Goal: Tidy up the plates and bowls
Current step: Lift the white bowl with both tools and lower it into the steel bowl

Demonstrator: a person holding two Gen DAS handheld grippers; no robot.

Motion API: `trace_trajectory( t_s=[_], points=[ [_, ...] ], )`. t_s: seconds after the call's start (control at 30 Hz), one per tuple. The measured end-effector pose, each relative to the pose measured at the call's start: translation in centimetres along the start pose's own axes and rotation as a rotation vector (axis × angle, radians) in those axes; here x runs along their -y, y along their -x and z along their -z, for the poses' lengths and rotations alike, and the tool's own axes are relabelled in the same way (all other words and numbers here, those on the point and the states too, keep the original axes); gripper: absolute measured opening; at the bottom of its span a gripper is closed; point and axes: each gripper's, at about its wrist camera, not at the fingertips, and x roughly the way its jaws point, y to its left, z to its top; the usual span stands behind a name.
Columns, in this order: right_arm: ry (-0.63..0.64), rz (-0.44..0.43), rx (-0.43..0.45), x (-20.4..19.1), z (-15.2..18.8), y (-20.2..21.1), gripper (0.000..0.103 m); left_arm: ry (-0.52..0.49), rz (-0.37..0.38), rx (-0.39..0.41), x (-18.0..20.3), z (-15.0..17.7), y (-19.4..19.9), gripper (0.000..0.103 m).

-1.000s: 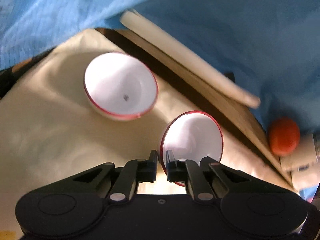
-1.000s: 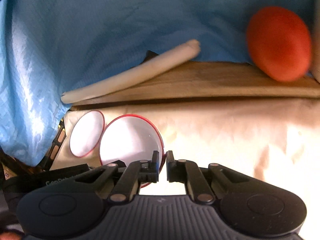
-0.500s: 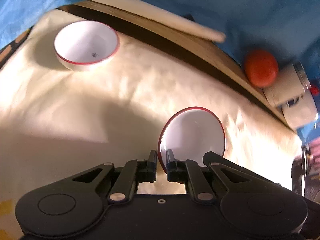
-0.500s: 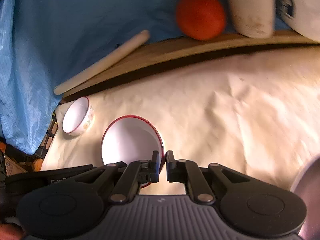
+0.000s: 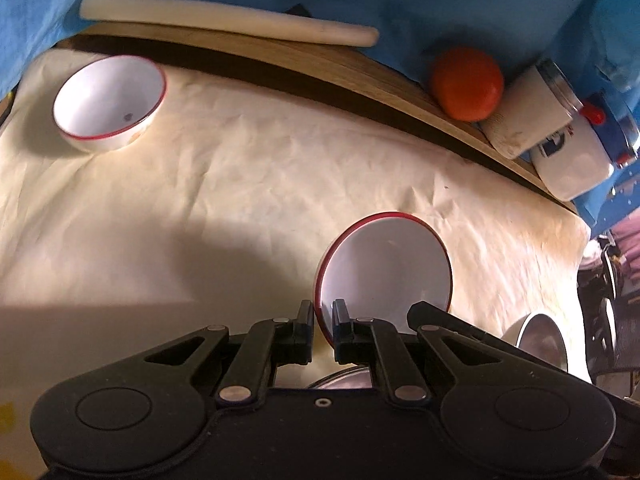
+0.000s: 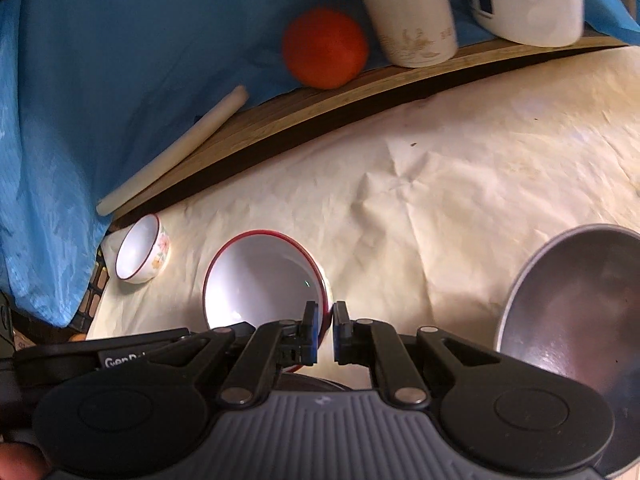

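A white, red-rimmed bowl [image 5: 384,268] is tilted, its rim pinched on two sides. A second, flowered bowl [image 5: 110,104] stands upright far left. A steel bowl [image 6: 576,308] lies right.

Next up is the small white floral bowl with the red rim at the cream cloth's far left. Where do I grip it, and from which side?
Pinch the small white floral bowl's rim, one finger inside and one outside, coming down from above on its open-cloth side. It stands upright with a thin wall, and the wooden board crowds its far side.
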Motion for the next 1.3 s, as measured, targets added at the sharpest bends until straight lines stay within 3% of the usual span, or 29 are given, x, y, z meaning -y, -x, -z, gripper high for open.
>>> trace_trajectory(
  t_s=[0.53,1.3],
  points=[
    [-0.032,-0.028,0.100,1.2,-0.4,2.7,0.007,-0.091,0.034,0.045,2.1,-0.1,0.8,0.009],
    [-0.183,0.100,0.238,7.8,1.3,11.3,0.008,-0.353,0.192,0.007,12.2,2.4,0.9,0.009]
  ],
)
